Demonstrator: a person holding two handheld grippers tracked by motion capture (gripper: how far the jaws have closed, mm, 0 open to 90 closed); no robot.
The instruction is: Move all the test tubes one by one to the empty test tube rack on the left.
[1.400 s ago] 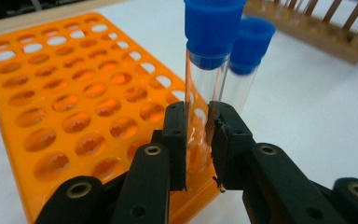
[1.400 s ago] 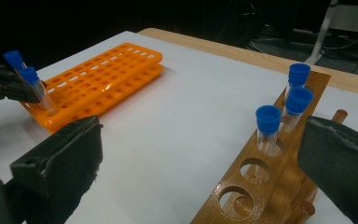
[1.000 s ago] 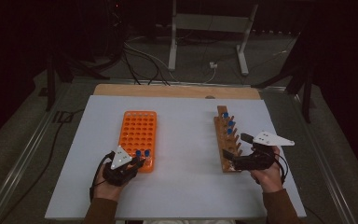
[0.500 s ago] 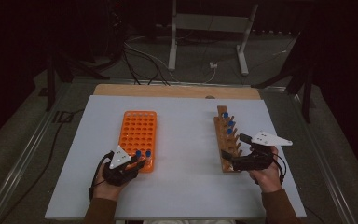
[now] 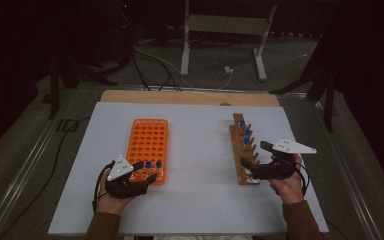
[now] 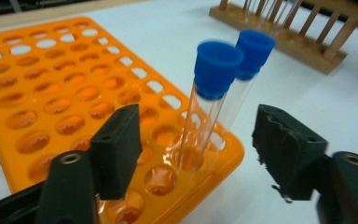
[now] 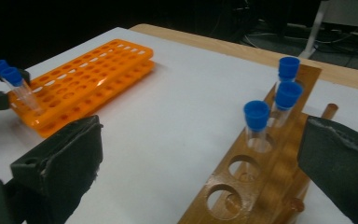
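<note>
Tubes in the orange rack: two clear glass test tubes with blue caps (image 6: 214, 88) stand side by side in the holes at the near right corner of the flat orange plastic tube rack (image 5: 147, 147); you see them leaning a little in the left gripper view, the farther one just behind the nearer.
Your left gripper (image 5: 142, 176): its jaws stand apart, one on each side of that corner of the rack, with the two tubes between them and neither jaw touching glass; it holds nothing.
Your left hand (image 5: 112, 192): wrapped round the gripper body at the near end of the orange rack.
Tubes in the wooden rack: three more blue-capped clear tubes (image 7: 256, 123) stand upright in a row in the long brown wooden tube rack (image 5: 242, 150), filling holes toward its far end.
Empty holes: the two round holes nearest you in the wooden rack's top bar (image 7: 226, 198) are open.
Your right gripper (image 5: 250, 170): jaws spread wide, grasping nothing, sitting at the near end of the wooden rack, one jaw over the white surface and the other beyond the rack's right edge.
Your right hand (image 5: 287, 182): behind the gripper, right of the wooden rack.
Layout: the two racks lie well apart on the white table top (image 5: 200, 165), orange on your left, wood on your right.
</note>
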